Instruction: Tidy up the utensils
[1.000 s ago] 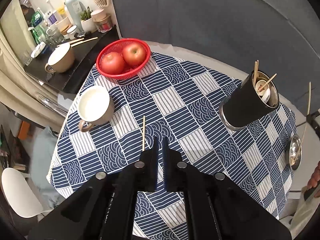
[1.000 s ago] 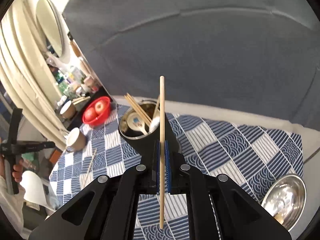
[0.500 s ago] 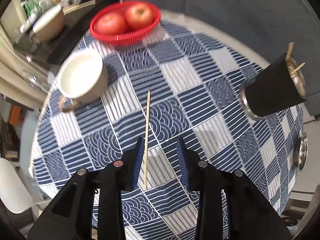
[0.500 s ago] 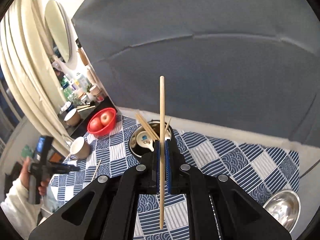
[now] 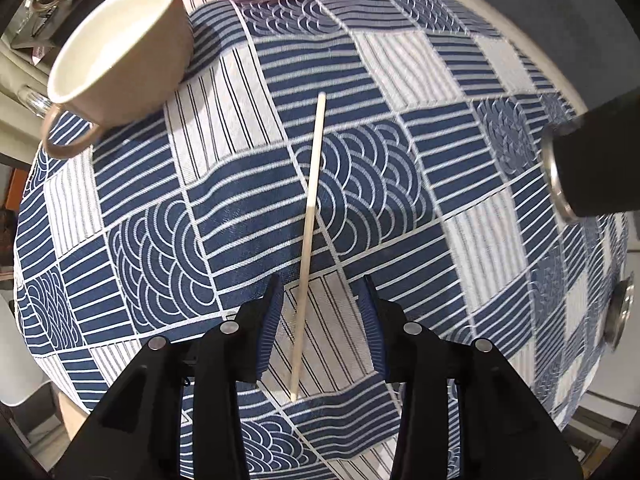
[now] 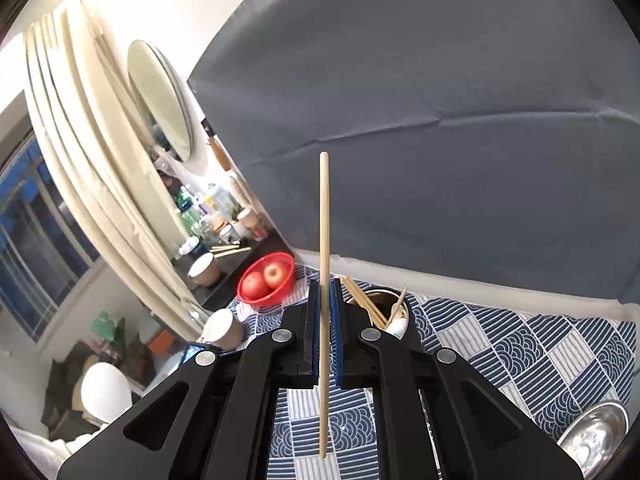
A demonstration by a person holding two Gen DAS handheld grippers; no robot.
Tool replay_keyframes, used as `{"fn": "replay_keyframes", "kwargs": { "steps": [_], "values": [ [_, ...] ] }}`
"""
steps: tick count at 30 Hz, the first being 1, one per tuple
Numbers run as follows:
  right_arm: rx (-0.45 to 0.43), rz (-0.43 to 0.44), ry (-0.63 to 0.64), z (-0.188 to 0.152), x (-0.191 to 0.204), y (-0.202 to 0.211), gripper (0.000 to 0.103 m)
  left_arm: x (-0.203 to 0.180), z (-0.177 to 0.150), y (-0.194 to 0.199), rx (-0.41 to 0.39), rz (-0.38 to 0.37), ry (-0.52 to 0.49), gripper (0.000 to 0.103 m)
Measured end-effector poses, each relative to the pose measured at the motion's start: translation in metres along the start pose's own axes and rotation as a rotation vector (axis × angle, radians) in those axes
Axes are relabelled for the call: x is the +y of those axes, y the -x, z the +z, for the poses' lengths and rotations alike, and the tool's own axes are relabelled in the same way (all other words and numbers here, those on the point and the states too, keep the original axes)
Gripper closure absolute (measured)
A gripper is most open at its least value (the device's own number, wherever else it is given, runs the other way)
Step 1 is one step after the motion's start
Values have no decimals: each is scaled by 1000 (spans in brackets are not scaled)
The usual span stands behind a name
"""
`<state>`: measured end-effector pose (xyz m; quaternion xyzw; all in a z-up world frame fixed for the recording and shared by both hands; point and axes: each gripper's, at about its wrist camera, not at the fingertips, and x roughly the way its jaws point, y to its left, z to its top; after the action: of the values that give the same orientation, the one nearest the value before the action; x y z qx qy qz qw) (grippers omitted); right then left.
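- A loose wooden chopstick (image 5: 310, 236) lies flat on the blue-and-white patterned tablecloth (image 5: 400, 184), its near end running in between the fingers of the left gripper (image 5: 320, 304).
- The left gripper points straight down at the cloth with its jaws partly apart; they have just been opening, and the chopstick sits in the gap closer to the left pad, with neither pad pressing on it.
- A second chopstick (image 6: 324, 280) stands upright, clamped between the closed blue pads of the right gripper (image 6: 325, 300), which is held above the table.
- Just behind that gripper is the black utensil holder (image 6: 384, 312) (metal-lined, already carrying several chopsticks and a white spoon).
- A tan mug (image 5: 116, 52) stands up-left of the loose chopstick, well apart from it.
- The red basket (image 6: 266, 280) with two apples sits at the far edge of the table.
- A steel bowl (image 6: 596, 436) rests at the right edge.
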<state>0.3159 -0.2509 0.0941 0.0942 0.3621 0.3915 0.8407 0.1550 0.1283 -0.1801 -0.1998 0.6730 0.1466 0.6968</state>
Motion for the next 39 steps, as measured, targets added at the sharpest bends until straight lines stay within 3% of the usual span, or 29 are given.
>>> {"fn": "replay_keyframes", "kwargs": {
  "steps": [1, 3, 5, 10, 14, 20, 28, 39],
  "values": [
    [1, 0, 0, 0, 0, 0, 98, -3, -1, 0, -19, 12, -17, 66],
    [1, -7, 2, -1, -1, -1, 98, -5, -2, 0, -31, 62, -37, 87],
    [3, -6, -14, -4, -4, -3, 98, -3, -3, 1, -29, 28, -32, 98],
    [22, -32, -10, -9, -9, -5, 98, 4, -8, 6, -28, -7, 0, 98],
    [25, -43, -19, -11, -14, -8, 98, -3, -11, 24, -93, 13, -21, 98],
    [23, -40, -6, -8, -15, -14, 98, -26, -2, 73, -241, -98, -39, 98],
    [-10, -44, 13, -3, -14, -27, 98, -65, 23, 146, -437, -211, -160, 98],
    [-60, -60, 60, 18, -12, -38, 98, -151, 57, 208, -584, -406, -323, 98]
  ]
}}
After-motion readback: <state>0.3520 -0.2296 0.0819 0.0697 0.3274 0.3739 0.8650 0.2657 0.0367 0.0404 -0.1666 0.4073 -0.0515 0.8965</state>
